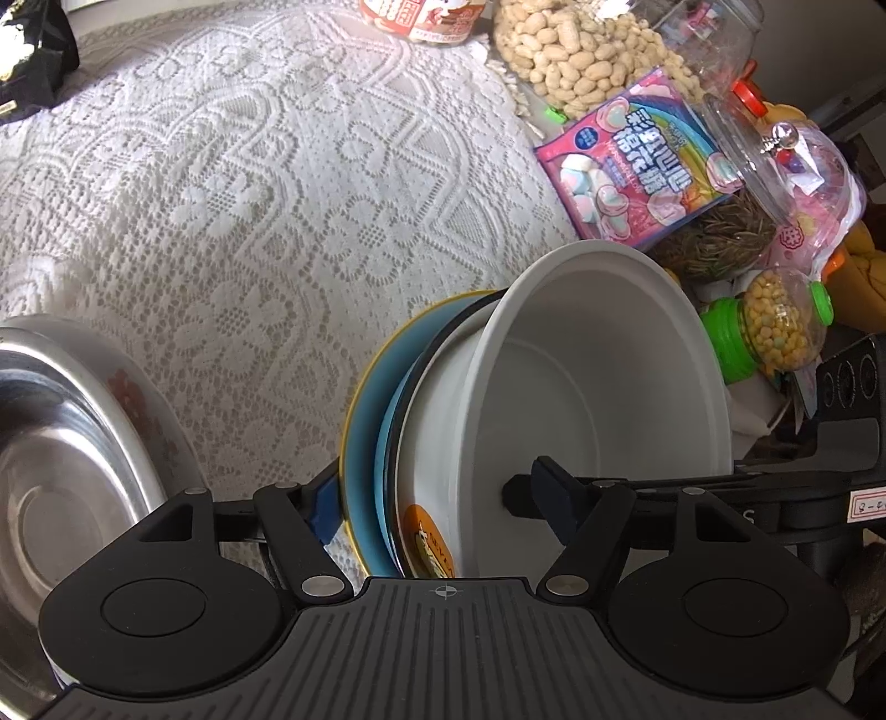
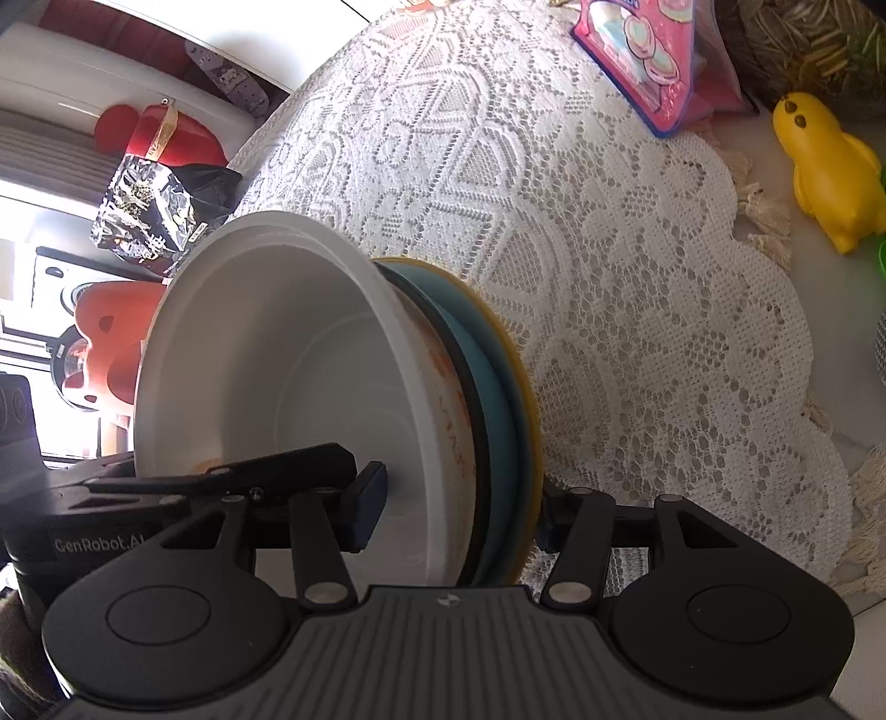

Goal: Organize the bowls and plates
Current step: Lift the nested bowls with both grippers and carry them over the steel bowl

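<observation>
A stack of dishes is held above the lace tablecloth: a white bowl (image 1: 598, 387) on top, a white plate with orange print and a dark rim (image 1: 426, 531) under it, then a blue plate (image 1: 365, 443) with a yellow rim. My left gripper (image 1: 437, 509) is shut on one edge of the stack, one finger inside the bowl, one under the blue plate. My right gripper (image 2: 454, 509) is shut on the opposite edge of the stack; the white bowl (image 2: 288, 354) and blue plate (image 2: 493, 399) show there too. Each gripper shows in the other's view.
A steel bowl (image 1: 66, 443) sits at the left. Snack bags, a jar of peanuts (image 1: 576, 50), a marshmallow pack (image 1: 637, 160) and a green-capped bottle (image 1: 769, 327) crowd the right side. A yellow duck toy (image 2: 830, 171) stands by the cloth's edge. Lace tablecloth (image 1: 249, 194) covers the table.
</observation>
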### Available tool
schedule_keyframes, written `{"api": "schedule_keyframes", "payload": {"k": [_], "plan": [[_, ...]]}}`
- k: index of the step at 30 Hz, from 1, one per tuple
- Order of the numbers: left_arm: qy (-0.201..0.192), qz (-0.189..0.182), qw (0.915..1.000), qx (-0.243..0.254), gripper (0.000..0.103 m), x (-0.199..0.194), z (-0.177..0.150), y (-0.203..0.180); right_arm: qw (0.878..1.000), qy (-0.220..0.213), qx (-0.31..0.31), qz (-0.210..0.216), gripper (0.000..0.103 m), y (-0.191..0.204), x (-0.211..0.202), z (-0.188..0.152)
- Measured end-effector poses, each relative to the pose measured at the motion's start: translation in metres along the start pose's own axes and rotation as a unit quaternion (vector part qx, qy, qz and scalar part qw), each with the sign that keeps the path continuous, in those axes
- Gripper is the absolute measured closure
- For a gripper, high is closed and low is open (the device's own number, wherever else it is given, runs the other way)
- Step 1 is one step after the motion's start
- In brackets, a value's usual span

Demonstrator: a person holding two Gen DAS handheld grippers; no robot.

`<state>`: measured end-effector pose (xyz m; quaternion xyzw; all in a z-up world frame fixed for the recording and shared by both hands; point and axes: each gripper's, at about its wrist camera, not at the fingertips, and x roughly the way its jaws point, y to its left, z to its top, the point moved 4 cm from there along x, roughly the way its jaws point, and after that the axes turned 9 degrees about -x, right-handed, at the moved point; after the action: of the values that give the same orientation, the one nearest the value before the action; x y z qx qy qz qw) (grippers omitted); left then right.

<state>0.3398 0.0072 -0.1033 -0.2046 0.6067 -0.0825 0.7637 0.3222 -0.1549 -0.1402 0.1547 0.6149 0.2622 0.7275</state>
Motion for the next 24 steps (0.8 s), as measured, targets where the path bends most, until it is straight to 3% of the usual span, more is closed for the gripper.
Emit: {"api": "schedule_keyframes", "payload": {"k": [17, 24], "plan": [[0.011, -0.002, 0.9998, -0.018, 0.029, -0.006, -0.003, -0.001, 1.000, 0.016, 0.007, -0.002, 0.050, 0.004, -0.002, 0.001], [-0.006, -0.014, 0.9998, -0.009, 0.029, -0.032, -0.004, -0.002, 1.000, 0.003, -0.007, -0.010, 0.050, 0.021, -0.019, 0.002]]}}
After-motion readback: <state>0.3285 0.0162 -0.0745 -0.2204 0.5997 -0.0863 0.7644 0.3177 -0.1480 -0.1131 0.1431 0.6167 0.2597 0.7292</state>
